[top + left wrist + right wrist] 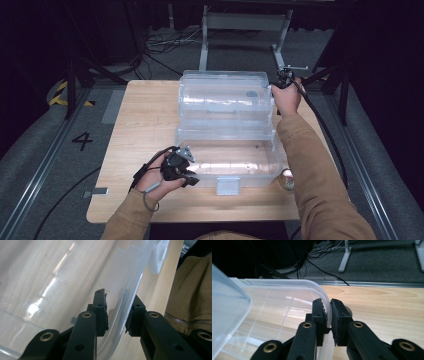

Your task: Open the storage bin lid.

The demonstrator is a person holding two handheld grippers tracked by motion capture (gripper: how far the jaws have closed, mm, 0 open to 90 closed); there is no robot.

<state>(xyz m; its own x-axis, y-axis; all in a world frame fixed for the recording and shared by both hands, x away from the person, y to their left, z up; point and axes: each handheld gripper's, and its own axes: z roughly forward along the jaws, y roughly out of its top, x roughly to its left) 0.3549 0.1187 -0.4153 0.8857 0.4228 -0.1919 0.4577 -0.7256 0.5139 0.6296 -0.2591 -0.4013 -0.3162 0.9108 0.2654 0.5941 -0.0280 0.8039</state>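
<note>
Clear plastic storage bin [225,150] at frame centre on wooden table [145,120], lid [225,92] tipped up behind it; left gripper [192,178] straddles bin's near-left wall w/ a gap, not pinching; right gripper [281,80], upper right, clamped on lid's rim.

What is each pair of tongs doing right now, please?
Left tongs: straddling the near wall of the clear box; whether they grip it cannot be told.
Right tongs: shut on the clear lid at its rim.
</note>
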